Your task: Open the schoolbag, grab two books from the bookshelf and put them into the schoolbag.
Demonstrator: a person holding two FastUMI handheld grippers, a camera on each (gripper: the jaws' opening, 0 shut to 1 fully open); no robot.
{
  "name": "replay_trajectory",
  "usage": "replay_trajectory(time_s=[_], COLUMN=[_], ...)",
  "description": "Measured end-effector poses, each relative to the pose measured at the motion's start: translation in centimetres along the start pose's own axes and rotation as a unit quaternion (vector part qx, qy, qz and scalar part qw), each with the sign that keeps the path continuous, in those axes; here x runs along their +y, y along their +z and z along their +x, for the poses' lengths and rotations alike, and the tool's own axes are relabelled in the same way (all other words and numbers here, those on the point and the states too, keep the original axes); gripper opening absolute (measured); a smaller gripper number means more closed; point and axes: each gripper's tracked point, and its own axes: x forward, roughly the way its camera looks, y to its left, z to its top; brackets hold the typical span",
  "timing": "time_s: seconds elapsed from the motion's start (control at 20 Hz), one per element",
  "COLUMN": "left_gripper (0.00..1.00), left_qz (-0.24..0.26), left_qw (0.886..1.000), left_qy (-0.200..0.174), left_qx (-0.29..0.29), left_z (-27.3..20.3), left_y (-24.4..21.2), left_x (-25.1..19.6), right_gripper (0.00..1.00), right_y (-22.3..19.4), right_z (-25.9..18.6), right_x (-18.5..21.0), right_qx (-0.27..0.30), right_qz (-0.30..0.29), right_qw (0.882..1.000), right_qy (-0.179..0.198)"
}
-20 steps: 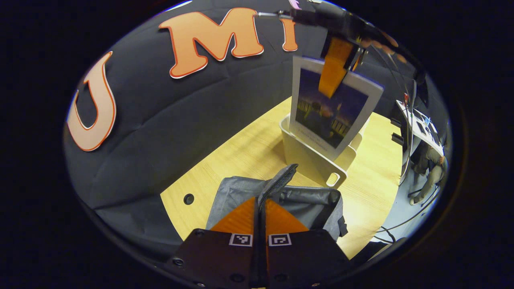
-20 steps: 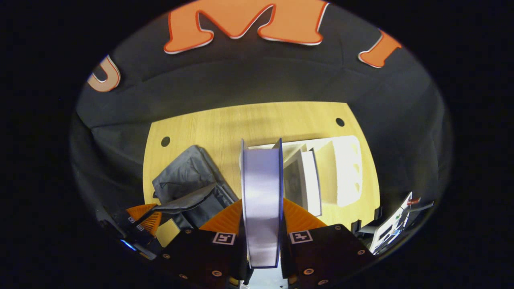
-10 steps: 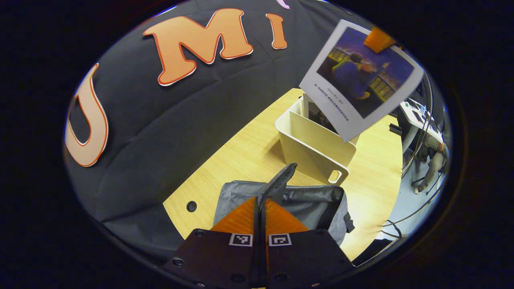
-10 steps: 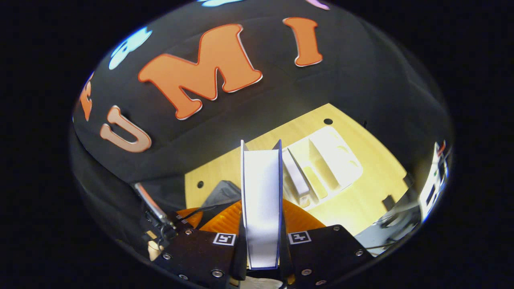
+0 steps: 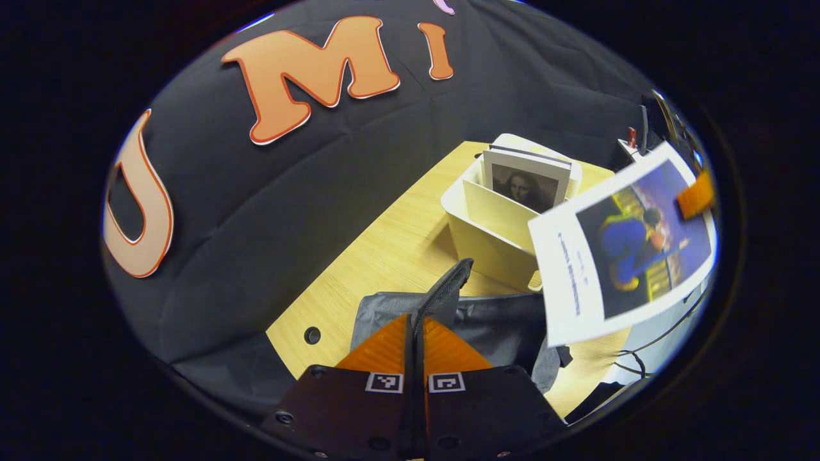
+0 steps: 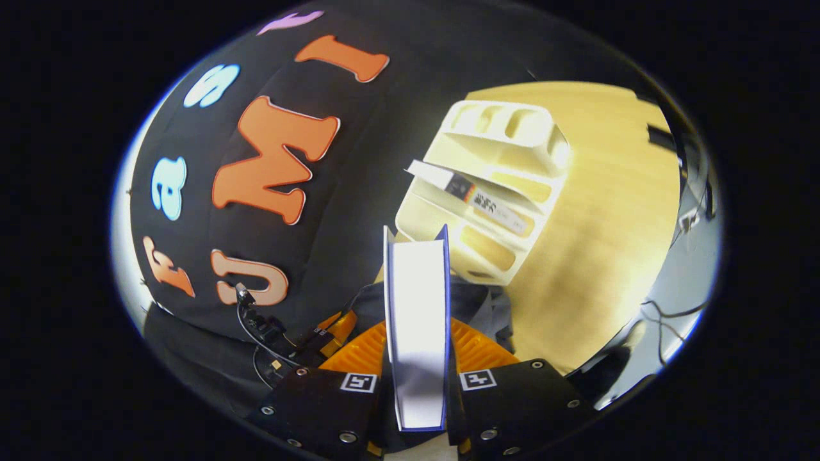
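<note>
The left gripper [image 5: 415, 333] has its 2 fingers pressed together on a dark strap [image 5: 448, 291] of the grey schoolbag [image 5: 493, 326]; how much of the strap lies between them is hidden by the fingers themselves. The bag sits on the wooden table [image 5: 384, 250], its far side covered by the book [image 5: 624, 246] hanging in front of it.

The right gripper [image 6: 416, 349] is clamped on that book [image 6: 416, 320], seen edge-on here, white pages between blue covers, its lower end cut off behind the gripper body. In the left gripper view the book is tilted in the air just right of the bag, showing a white-bordered cover with a dark blue picture; 1 finger [image 5: 695, 195] of the right gripper crosses its far edge.

Behind stands the cream bookshelf [image 5: 487, 237], with a second book [image 5: 525, 182] upright in a compartment. In the right gripper view the bookshelf [image 6: 506, 186] shows this book's spine [image 6: 477, 198]; which compartment is unclear.
</note>
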Motion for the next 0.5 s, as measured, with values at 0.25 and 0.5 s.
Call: replay_trajectory(time_s=[0.25,0.5], left_gripper=[0.01,0.0], left_qz=[0.008,0.016], left_qw=[1.0,1.0], left_qy=[0.001,0.007], left_qx=[-0.003,-0.006], left_z=[-1.0,-1.7], left_y=[0.3,0.6], left_x=[0.1,-0.2], right_gripper=[0.33,0.33], right_y=[-4.2,-7.3], right_z=[6.2,12.4], right_x=[-3.1,-3.3], right_qx=[0.023,0.051], right_qz=[0.038,0.055], right_qw=[0.999,0.997], right_qy=[0.016,0.028])
